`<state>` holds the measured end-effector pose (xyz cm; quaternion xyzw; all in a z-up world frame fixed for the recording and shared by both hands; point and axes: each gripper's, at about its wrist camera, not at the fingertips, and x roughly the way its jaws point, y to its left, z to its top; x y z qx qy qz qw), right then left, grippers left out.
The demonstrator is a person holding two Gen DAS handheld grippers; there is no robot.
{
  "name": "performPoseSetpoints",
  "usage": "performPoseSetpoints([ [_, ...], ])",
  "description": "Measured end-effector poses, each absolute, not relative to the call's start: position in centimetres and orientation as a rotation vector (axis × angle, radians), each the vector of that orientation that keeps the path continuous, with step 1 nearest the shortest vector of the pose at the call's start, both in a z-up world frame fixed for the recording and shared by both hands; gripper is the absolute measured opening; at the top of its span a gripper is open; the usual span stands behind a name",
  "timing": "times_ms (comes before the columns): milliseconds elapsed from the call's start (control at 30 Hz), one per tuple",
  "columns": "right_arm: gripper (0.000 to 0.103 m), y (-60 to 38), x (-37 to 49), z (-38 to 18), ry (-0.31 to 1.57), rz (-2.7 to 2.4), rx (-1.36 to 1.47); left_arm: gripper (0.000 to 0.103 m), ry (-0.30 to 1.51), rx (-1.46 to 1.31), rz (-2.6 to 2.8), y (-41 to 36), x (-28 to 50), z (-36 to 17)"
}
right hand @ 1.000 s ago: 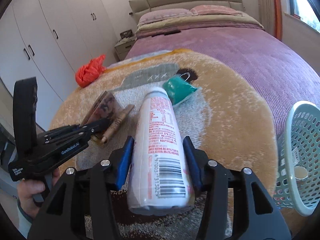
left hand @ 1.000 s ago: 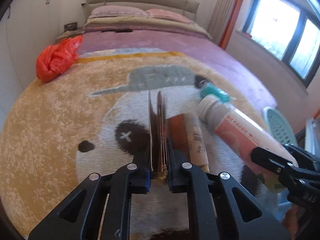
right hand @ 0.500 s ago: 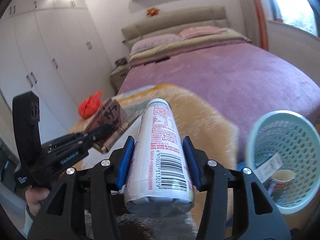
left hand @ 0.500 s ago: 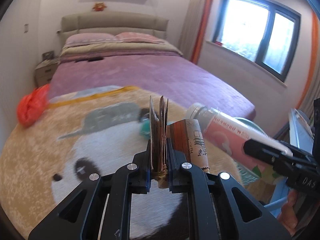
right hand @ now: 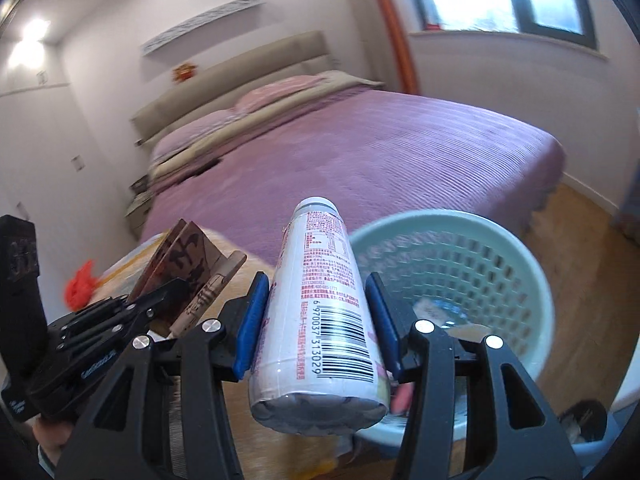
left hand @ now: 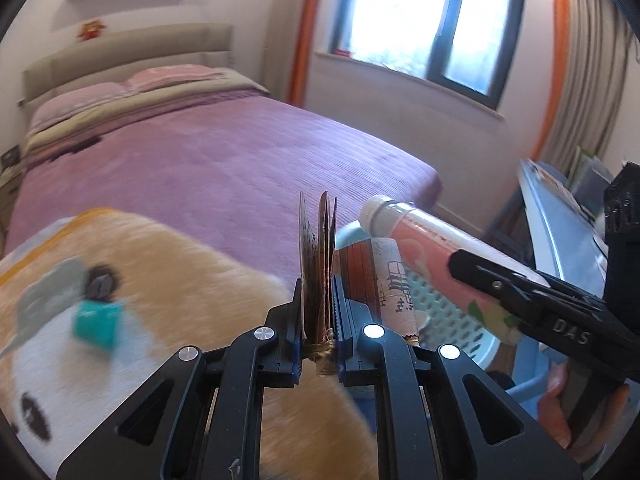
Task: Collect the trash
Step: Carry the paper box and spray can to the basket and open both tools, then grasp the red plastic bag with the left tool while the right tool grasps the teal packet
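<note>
My left gripper is shut on a flat brown paper package with a rolled brown wrapper beside it, held in the air past the bed's corner. My right gripper is shut on a white plastic bottle with red print and a barcode. The bottle also shows in the left wrist view, to the right of the package. A pale green mesh basket stands on the floor just beyond and right of the bottle, with some trash inside. The left gripper with the package shows in the right wrist view.
A teal cup-like piece lies on the panda blanket on the purple bed. A red plastic bag lies at the blanket's far left. A blue table edge stands to the right. Wooden floor surrounds the basket.
Both grippers have lifted and swung right, away from the blanket, with package and bottle still held. The basket has come closer, now just beyond the bottle.
</note>
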<state>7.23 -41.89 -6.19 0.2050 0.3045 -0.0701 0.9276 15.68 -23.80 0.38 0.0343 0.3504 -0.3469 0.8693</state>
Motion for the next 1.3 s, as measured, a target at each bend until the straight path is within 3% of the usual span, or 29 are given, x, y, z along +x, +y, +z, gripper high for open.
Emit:
performPoseSetpoints([
  [267,0.047,-47.4,8.3,-10.6,0.682,-0.266,0.510,0.015,0.799,0.108,-0.795,-30.3,17.1,-3.3],
  [300,0.047,-47.8,8.6,-11.1,0.695,-0.273,0.515,0.030,0.800,0.109,-0.793,-30.6,17.1,-3.6],
  [333,0.047,-48.0,9.0,-11.5,0.706,-0.274,0.519,0.053,0.799,0.106,-0.785,-30.8,17.2,-3.7],
  [400,0.049,-48.4,9.3,-12.3,0.729,-0.277,0.531,0.066,0.779,0.078,-0.771,-30.5,17.3,-3.7],
  [900,0.051,-42.2,7.7,-7.2,0.651,-0.162,0.430,0.067,0.708,-0.015,-0.750,-23.3,14.2,-0.5],
  [1300,0.051,-29.3,11.8,-4.4,0.648,0.080,0.267,0.073,0.627,-0.098,-0.541,-9.3,14.9,2.2],
])
